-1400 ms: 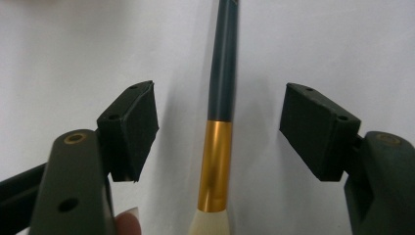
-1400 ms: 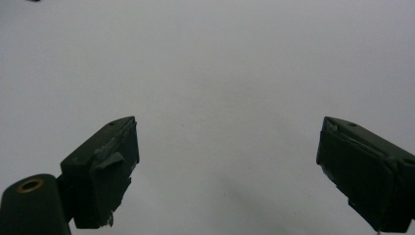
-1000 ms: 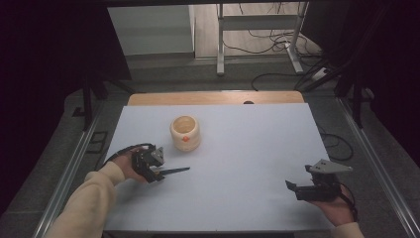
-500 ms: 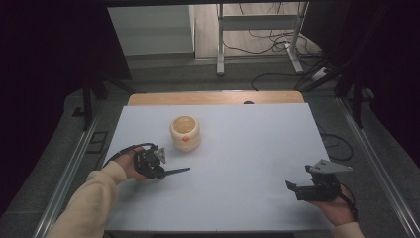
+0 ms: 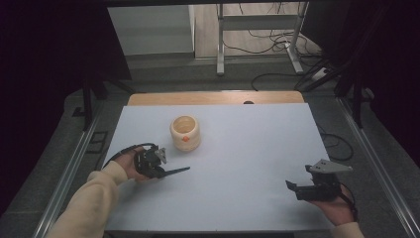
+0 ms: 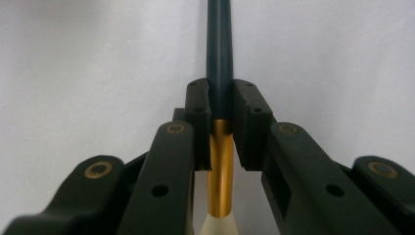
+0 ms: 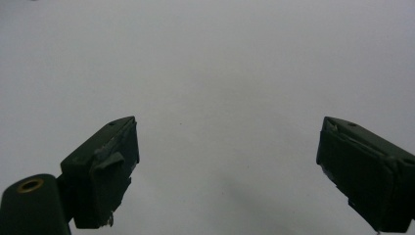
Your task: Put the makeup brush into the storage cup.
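Closing just now, left gripper clamps the brush — right gripper wide, empty.

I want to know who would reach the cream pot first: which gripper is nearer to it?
Left. The left gripper, shut on a brush, sits just in front of the pot, slightly left. The right gripper, open, is far off at the table's near right corner.

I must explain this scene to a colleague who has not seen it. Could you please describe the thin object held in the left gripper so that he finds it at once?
On the white table, look near its left edge, just in front of the round cream-coloured holder. There the left gripper is shut on a thin brush. Its dark handle, gold metal band and pale tip set it apart.
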Available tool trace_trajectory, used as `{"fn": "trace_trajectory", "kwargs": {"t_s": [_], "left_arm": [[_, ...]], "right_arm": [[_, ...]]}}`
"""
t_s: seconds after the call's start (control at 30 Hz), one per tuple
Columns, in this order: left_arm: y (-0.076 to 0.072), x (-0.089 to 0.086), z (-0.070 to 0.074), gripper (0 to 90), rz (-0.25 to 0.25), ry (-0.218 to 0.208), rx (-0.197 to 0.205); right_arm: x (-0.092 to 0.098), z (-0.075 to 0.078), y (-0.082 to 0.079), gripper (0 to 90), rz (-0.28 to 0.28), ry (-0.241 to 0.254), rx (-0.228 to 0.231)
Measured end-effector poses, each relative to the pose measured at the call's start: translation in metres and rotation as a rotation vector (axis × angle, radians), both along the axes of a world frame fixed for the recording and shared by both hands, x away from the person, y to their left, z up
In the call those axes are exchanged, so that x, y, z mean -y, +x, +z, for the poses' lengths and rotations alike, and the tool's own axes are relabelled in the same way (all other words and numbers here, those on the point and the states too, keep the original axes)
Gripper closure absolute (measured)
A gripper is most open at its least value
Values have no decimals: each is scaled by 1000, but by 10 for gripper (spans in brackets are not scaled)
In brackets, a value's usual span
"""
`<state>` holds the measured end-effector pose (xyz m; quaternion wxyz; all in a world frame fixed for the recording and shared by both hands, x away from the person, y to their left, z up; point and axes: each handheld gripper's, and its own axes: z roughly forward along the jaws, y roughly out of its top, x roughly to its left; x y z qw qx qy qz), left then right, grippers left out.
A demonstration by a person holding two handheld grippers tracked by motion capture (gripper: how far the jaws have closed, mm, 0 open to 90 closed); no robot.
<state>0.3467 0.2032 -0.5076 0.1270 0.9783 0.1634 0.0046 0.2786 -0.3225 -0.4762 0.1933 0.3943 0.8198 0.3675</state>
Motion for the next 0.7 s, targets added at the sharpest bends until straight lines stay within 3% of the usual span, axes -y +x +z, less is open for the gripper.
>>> {"fn": "trace_trajectory", "kwargs": {"t_s": [0.13,0.7], "left_arm": [[-1,-1,4,788,-6,23,11],[-2,-5,31,789,6,-4,44]], "right_arm": [[0,0,0,91,1,1,2],[-1,2,0,90,-2,10,5]]}}
